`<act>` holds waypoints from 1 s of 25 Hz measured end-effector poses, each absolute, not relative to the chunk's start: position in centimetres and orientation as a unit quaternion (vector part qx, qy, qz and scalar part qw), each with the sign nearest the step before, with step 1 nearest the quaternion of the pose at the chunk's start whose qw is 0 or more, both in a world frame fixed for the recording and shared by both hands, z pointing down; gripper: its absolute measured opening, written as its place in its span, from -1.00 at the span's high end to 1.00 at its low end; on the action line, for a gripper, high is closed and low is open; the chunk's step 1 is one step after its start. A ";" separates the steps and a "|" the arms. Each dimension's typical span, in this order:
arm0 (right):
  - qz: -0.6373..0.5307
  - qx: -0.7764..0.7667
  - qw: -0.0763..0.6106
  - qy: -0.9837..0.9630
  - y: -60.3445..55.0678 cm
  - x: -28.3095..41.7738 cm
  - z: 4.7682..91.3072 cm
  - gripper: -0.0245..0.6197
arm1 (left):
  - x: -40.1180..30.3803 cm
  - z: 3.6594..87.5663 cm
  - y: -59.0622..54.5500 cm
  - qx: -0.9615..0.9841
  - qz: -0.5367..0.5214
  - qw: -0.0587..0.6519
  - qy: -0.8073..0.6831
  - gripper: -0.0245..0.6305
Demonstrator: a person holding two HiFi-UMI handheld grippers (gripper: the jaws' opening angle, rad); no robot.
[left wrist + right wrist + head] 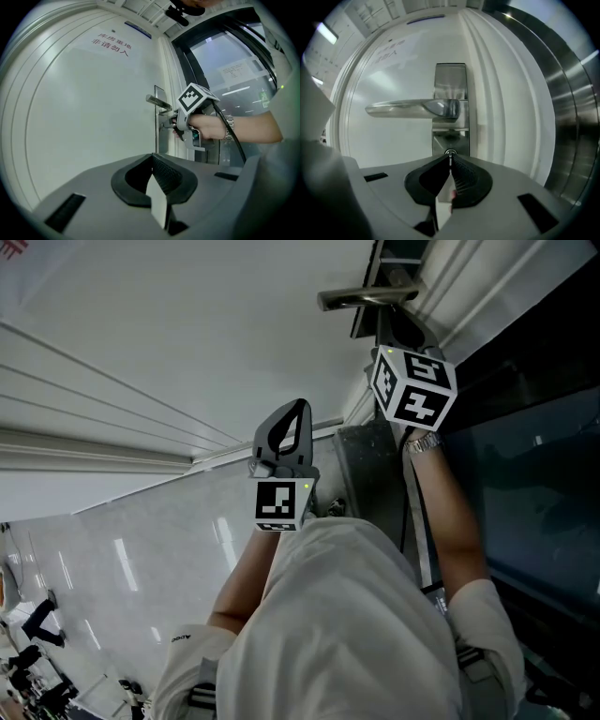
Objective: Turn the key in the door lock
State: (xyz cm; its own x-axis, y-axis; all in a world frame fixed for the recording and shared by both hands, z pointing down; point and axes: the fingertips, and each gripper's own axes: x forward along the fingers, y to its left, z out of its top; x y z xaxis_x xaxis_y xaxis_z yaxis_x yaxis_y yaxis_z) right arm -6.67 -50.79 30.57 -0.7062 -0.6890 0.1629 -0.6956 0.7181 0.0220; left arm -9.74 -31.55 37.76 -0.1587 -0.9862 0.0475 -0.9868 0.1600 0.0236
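A white door carries a steel lever handle on a steel lock plate. The keyhole sits on the plate below the handle. My right gripper points straight at the keyhole. Its jaws are shut on the thin key, which stands in the lock. From the left gripper view the right gripper is seen at the plate under the handle. My left gripper is held back from the door, its jaws shut with nothing between them. In the head view it hangs left of the right gripper's marker cube.
Right of the door runs a white door frame, then a metal post and a dark glass panel. A sign with red characters is high on the door. A black cable trails from the right gripper.
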 end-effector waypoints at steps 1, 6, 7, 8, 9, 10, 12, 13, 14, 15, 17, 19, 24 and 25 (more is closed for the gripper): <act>0.044 0.373 0.070 -0.924 -50.8 -6.6 30.6 0.89 | -9.7 37.8 -31.5 0.648 0.007 0.026 -0.762 0.90; 0.152 0.364 0.019 -0.919 -51.0 -6.4 30.7 0.89 | -9.9 38.1 -31.1 0.643 0.010 0.029 -0.765 0.90; 0.177 0.362 0.008 -0.915 -51.1 -6.3 30.8 0.89 | -9.9 38.2 -31.0 0.642 0.011 0.029 -0.766 0.90; 0.202 0.360 -0.002 -0.911 -51.1 -6.3 30.8 0.89 | -10.0 38.2 -30.9 0.641 0.013 0.029 -0.767 0.90; 0.228 0.357 -0.013 -0.906 -51.2 -6.2 30.9 0.89 | -10.0 38.3 -30.9 0.640 0.014 0.029 -0.768 0.90; 0.253 0.353 -0.023 -0.901 -51.3 -6.1 30.9 0.89 | -10.1 38.3 -30.8 0.639 0.014 0.030 -0.769 0.90; 0.295 0.344 -0.041 -0.890 -51.4 -6.1 31.0 0.89 | -10.2 38.4 -30.7 0.637 0.013 0.030 -0.770 0.90; 0.311 0.340 -0.047 -0.886 -51.4 -6.1 31.0 0.89 | -10.2 38.3 -30.7 0.636 0.013 0.029 -0.771 0.90; 0.324 0.337 -0.053 -0.883 -51.4 -6.0 30.9 0.89 | -10.2 38.3 -30.6 0.635 0.013 0.029 -0.772 0.90; 0.334 0.333 -0.057 -0.880 -51.3 -6.0 30.9 0.89 | -10.3 38.2 -30.6 0.634 0.013 0.028 -0.772 0.90; 0.355 0.327 -0.065 -0.874 -51.2 -6.0 30.7 0.89 | -10.2 38.0 -30.4 0.633 0.014 0.027 -0.773 0.90; 0.383 0.320 -0.077 -0.863 -51.1 -5.9 30.7 0.89 | -10.1 37.9 -30.3 0.633 0.013 0.027 -0.774 0.90; 0.465 0.297 -0.110 -0.827 -51.4 -5.9 31.0 0.89 | -10.2 38.0 -30.6 0.633 0.013 0.027 -0.773 0.90; 0.476 0.294 -0.114 -0.821 -51.4 -5.9 31.0 0.89 | -10.1 38.0 -30.7 0.633 0.013 0.027 -0.773 0.90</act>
State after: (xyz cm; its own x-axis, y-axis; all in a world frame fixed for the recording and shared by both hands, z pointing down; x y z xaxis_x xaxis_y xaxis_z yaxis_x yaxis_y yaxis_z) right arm -5.92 -51.37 30.99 -0.8018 -0.5904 0.0927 -0.3737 0.3742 -0.8487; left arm -10.14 -30.66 38.03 -0.1963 -0.9788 0.0591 -0.9802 0.1975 0.0145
